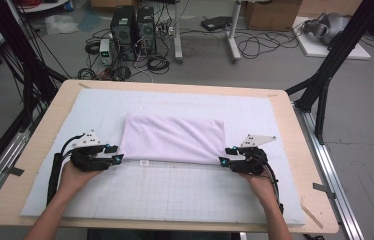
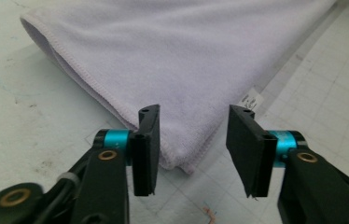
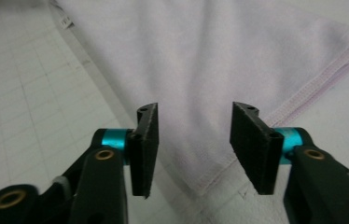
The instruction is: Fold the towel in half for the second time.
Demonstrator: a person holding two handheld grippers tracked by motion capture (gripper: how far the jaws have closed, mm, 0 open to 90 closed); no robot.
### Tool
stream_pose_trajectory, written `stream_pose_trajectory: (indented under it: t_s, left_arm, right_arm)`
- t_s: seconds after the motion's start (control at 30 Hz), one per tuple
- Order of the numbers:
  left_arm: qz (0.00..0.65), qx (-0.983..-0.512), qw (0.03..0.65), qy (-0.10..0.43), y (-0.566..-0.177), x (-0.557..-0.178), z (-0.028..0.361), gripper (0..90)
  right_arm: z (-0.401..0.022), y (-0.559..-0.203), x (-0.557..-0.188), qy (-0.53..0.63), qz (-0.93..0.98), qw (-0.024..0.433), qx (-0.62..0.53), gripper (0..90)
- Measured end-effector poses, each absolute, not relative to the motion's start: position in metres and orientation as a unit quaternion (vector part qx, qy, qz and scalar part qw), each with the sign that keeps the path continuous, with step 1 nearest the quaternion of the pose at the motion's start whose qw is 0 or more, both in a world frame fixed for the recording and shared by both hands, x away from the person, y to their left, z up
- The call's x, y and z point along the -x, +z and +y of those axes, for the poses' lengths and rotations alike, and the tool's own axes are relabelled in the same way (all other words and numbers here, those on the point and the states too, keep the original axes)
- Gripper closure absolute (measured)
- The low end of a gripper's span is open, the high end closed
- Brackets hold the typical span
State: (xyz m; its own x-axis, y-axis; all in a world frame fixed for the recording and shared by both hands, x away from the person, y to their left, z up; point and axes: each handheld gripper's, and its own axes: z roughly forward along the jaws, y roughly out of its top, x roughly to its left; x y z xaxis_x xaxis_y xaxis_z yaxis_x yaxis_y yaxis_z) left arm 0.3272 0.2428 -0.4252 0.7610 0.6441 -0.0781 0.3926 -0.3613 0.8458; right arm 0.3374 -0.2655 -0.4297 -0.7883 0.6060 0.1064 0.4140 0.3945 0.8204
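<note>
Black flat-padded jaws of the left gripper (image 2: 192,149) stand apart, matte rubbery faces, teal collars behind them; a corner of the folded towel (image 2: 182,65) lies on the mat between them, pads not pressing it. Right gripper (image 3: 193,149) same: jaws spread, released, towel corner between and below, untouched. Towel is pale lilac, soft short-pile microfibre, stitched hem along edges, folded into a wide rectangle, small white label (image 2: 252,99) at its near edge. It lies flat mid-mat, near edge at the grid boundary, grippers at its two near corners. Mat (image 1: 185,195) white, matte, thin printed grid on the near half, scuffed plain far half. Table (image 1: 40,145) is light wood, rounded corners. Both hands wrap the gripper bodies; grey triangular plates on top.
</note>
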Motion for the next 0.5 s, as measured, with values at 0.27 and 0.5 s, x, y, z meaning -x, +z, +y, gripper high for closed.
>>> stream_pose_trajectory:
  t_s: [0.27, 0.5]
  left_arm:
    - [0.323, -0.806, 0.475, 0.144, -0.419, -0.317, 0.247, 40.4]
    - [0.322, -0.806, 0.473, 0.151, -0.417, -0.306, 0.25, 34.4]
  right_arm:
    - [-0.264, -0.422, -0.32, 0.468, 0.817, 0.126, -0.311, 26.4]
    - [-0.265, -0.421, -0.307, 0.462, 0.819, 0.136, -0.313, 19.3]
